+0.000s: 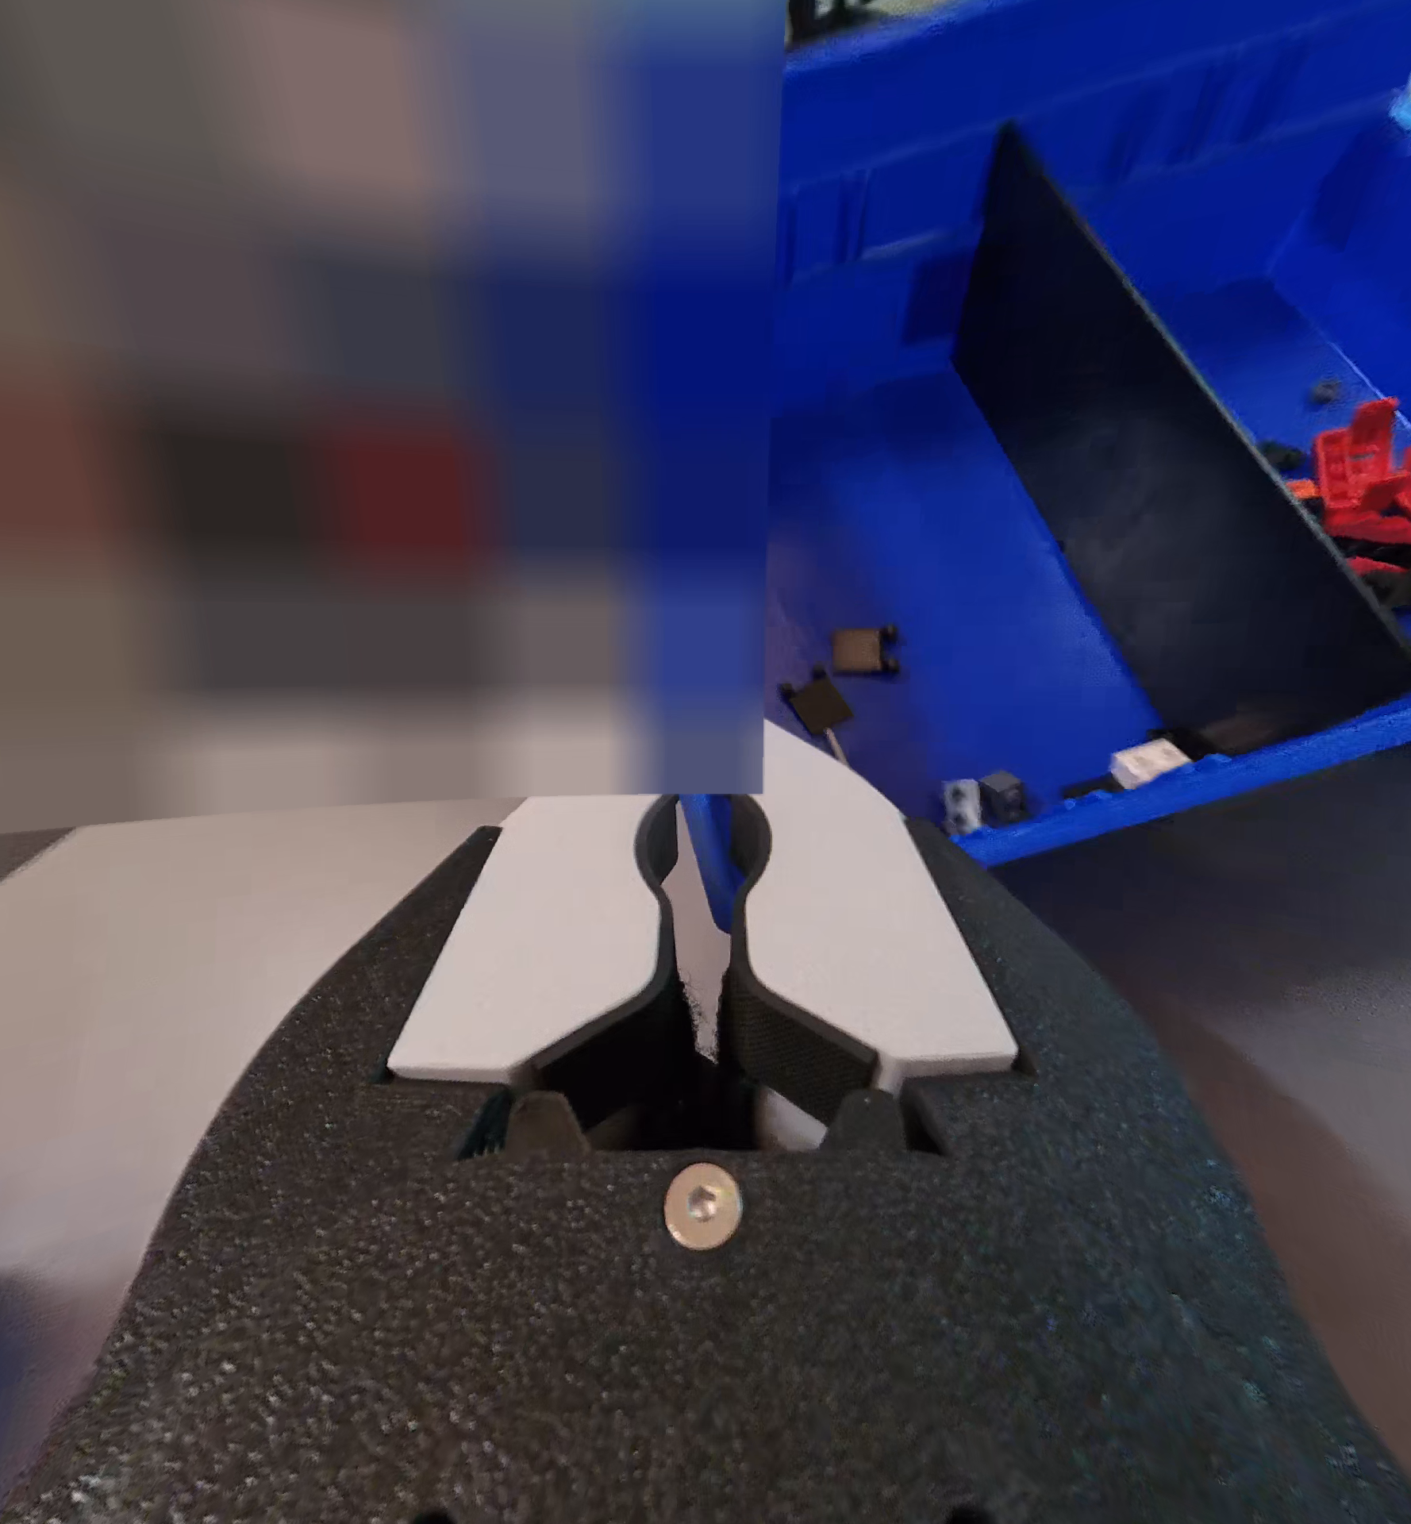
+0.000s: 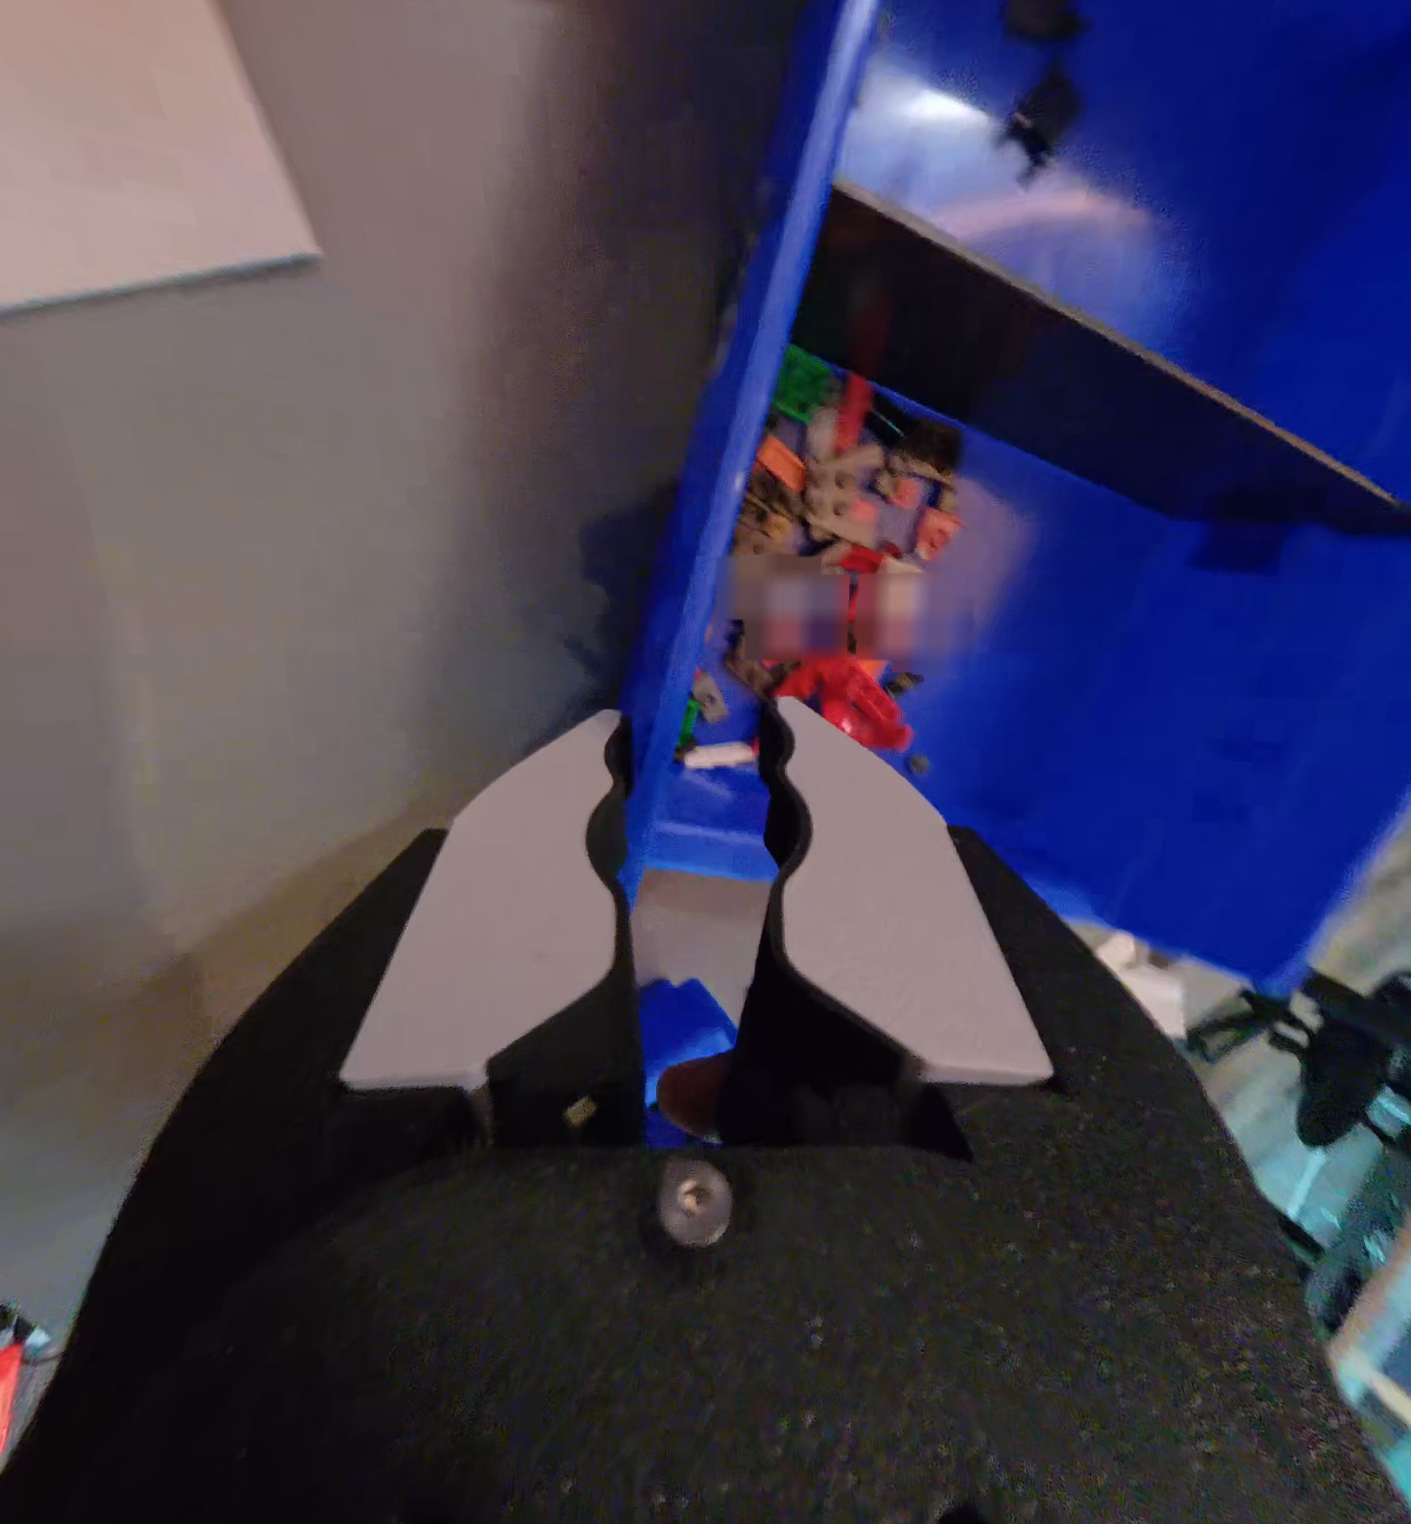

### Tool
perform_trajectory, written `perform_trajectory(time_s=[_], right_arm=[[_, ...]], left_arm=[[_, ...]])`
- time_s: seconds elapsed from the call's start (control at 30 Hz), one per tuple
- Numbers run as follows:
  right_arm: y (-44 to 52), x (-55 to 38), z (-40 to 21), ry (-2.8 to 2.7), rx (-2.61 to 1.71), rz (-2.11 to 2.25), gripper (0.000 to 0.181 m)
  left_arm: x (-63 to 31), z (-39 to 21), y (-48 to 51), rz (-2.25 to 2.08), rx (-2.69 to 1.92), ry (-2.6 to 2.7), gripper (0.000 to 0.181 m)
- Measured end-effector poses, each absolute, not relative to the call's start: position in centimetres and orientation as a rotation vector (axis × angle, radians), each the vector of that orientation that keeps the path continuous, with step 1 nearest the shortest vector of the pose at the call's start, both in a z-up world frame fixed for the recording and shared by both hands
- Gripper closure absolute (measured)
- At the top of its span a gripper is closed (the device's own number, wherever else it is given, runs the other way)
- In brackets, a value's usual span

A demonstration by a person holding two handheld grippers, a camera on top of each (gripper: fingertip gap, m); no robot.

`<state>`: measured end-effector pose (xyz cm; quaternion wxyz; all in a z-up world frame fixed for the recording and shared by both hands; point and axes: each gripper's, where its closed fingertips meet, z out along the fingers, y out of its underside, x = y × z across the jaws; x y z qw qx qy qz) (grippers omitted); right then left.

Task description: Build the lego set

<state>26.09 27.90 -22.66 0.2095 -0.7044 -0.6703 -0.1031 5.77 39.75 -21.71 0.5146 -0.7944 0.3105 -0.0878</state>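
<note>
Bricks [image 2: 842, 503] heaped in blue bin [image 1: 1180, 165] beyond its black divider [image 1: 1164, 462]. Left gripper [image 1: 706, 833] jaws pinch the bin's wall; right gripper [image 2: 694, 742] jaws spread, straddling the bin's wall.

Our left gripper [image 1: 706, 841] has its two grey fingers [image 1: 554, 932] drawn almost together, only a thin slit between the black pads, and a narrow blue edge sits in that slit near the tips; whether the pads press on it we cannot tell. Our right gripper [image 2: 698, 742] holds its fingers [image 2: 875, 907] clearly apart, a wide gap running from tips to base, nothing touching either pad. Both black bodies fill the lower part of their views.
</note>
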Motion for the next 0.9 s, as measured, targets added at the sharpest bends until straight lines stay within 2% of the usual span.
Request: perform_trajectory(time_s=[0.1,0.23,0.33,0.4,0.47,0.57,0.73,0.83,0.9], right_arm=[[27.4,29.0,-19.6,-1.691,-2.004,-0.265,0.144],[24.4,34.7,-11.8,-1.259,-2.061,-0.09,0.12],[20.5,40.6,-8.0,-0.969,-2.061,-0.011,0.111],[17.7,44.9,-8.7,-0.819,-2.126,0.016,0.109],[15.7,49.6,-11.7,-0.686,-2.231,-0.021,0.115],[14.5,55.0,-17.3,-0.548,-2.356,-0.054,0.121],[18.0,55.5,-21.5,-0.557,-2.451,0.205,0.128],[19.5,56.2,-23.6,-0.689,-2.616,0.098,0.144],[18.6,55.1,-25.1,-0.858,-2.717,0.145,0.168]], left_arm=[[5.9,-21.5,40.4,-0.18,-1.939,0.746,0.174],[5.7,-21.3,40.6,-0.17,-1.931,0.737,0.166],[4.4,-18.1,40.8,-0.079,-1.76,0.666,0.126],[4.5,-14.8,39.5,-0.146,-1.644,0.582,0.11],[6.0,-11.6,36.9,-0.228,-1.518,0.576,0.112],[12.2,-8.8,30.9,-0.44,-1.332,0.731,0.134],[24.7,-12.0,22.2,-0.663,-1.319,1.084,0.135],[30.0,-14.4,18.2,-0.696,-1.282,1.274,0.137],[32.3,-16.5,15.9,-0.684,-1.262,1.416,0.139]])
